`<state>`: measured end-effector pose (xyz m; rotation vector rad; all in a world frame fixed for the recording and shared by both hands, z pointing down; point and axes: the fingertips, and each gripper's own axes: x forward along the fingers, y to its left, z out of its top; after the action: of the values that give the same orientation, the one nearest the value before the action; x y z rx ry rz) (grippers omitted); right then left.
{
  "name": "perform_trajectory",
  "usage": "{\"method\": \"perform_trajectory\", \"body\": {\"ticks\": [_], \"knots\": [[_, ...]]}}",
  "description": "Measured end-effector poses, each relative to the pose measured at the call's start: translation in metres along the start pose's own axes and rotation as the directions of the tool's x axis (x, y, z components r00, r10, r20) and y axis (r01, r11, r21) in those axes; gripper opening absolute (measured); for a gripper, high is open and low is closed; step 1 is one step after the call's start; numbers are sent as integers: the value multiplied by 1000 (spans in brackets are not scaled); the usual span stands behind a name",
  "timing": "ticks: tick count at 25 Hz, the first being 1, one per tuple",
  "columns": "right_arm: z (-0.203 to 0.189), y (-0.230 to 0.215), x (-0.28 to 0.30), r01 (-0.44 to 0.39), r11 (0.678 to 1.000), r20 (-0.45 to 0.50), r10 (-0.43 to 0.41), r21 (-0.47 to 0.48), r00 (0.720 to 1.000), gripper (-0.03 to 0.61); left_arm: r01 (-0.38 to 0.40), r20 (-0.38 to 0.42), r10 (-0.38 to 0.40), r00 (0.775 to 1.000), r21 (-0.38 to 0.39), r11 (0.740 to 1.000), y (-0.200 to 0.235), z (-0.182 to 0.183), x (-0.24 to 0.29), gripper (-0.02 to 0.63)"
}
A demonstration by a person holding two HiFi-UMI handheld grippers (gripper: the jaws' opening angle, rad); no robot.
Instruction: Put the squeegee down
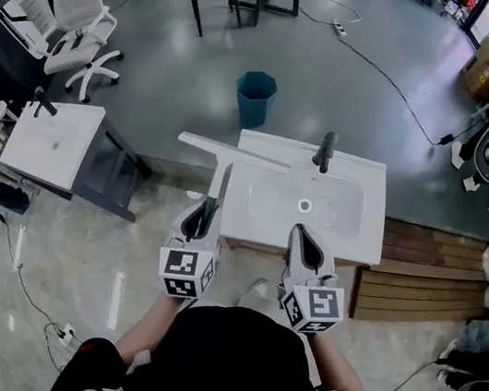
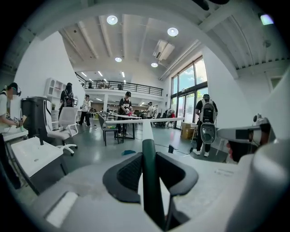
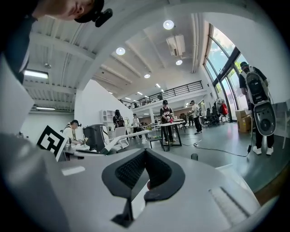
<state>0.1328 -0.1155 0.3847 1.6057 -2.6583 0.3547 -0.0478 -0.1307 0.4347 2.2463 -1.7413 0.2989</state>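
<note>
The squeegee [image 1: 224,160] is clamped by its handle in the left gripper [image 1: 205,214], its blade held over the white sink's [image 1: 354,209] left edge.

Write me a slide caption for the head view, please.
Left gripper holds the squeegee by its handle beside the sink; right gripper shut, empty.

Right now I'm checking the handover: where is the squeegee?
In the head view the squeegee sits left of centre, clamped by its handle in the left gripper, with its blade across the white sink's left edge.
</note>
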Motion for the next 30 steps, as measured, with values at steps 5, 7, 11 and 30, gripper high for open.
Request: {"method": "perform_trajectory", "body": {"ticks": [5,7,11,30], "knots": [[4,-27,12,-72,997,-4,72,-7,997,3,-70,13,71,997,-23,997,-11,2,16,104],[6,-35,18,-91,996,-6,91,-9,996,3,-90,15,90,996,-27,996,-14,3,22,104],[3,-43,27,-119,993,-15,118,-10,993,3,-109,3,109,994,-31,994,-18,-4,33,104],[-17,-66,86,-112,994,-98,113,15,989,3,-99,-127,96,987,-16,995,4,-53,114,104]]}}
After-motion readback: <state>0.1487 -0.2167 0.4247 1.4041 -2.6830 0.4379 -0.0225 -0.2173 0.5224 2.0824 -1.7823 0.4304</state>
